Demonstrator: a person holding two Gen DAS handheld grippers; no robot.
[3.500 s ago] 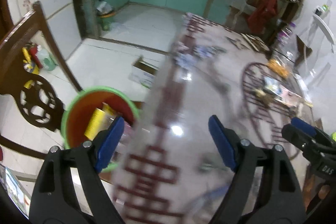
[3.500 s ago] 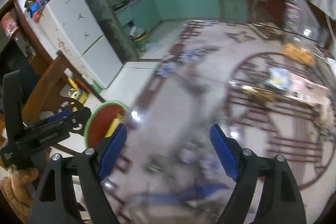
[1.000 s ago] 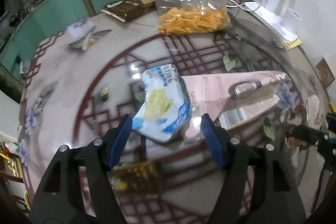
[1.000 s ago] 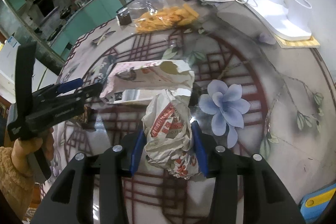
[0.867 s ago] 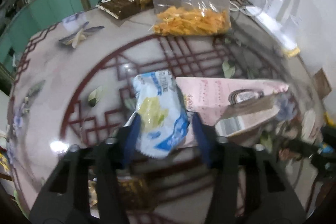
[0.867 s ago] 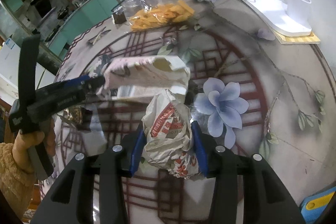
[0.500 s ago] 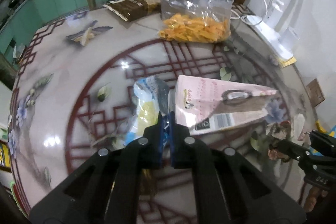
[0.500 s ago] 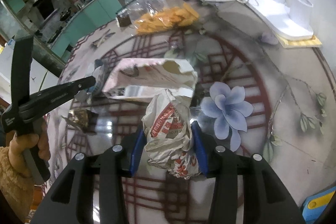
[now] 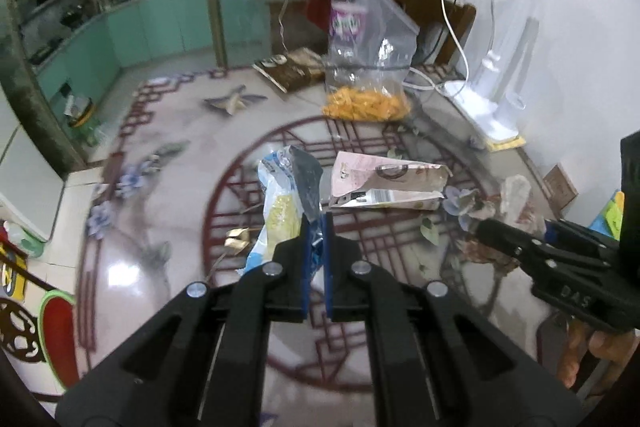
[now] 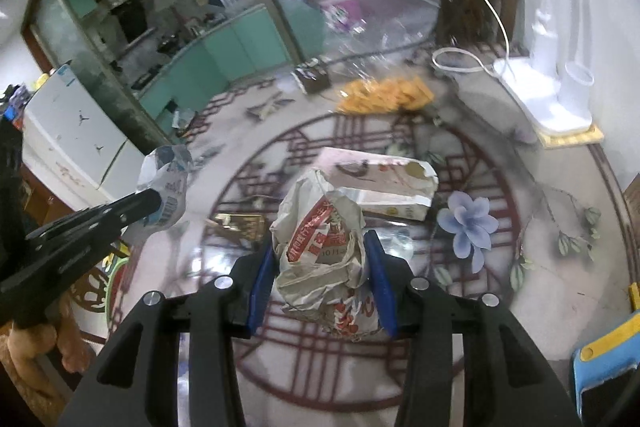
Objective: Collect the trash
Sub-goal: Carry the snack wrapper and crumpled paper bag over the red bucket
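Note:
My left gripper (image 9: 316, 227) is shut on a blue, white and yellow snack wrapper (image 9: 282, 203) and holds it above the table; the wrapper also shows in the right wrist view (image 10: 168, 183). My right gripper (image 10: 320, 255) is shut on a crumpled white bag with red print (image 10: 320, 231), lifted off the table. It shows at the right of the left wrist view (image 9: 516, 199). A torn pink carton (image 9: 388, 183) lies on the patterned table (image 9: 168, 287), also seen in the right wrist view (image 10: 384, 183). A small gold wrapper (image 9: 238, 239) lies left of centre.
A red bin with a green rim (image 9: 56, 339) stands on the floor by the table's left edge. At the back are a clear bag of orange snacks (image 9: 366, 103), a brown packet (image 9: 292, 69), a bottle (image 9: 348, 11) and a white appliance with a cable (image 10: 548, 91).
My left gripper closed on the snack wrapper and lifted it off the table. My right gripper, still shut on the crumpled bag, raised it; both views tilted upward.

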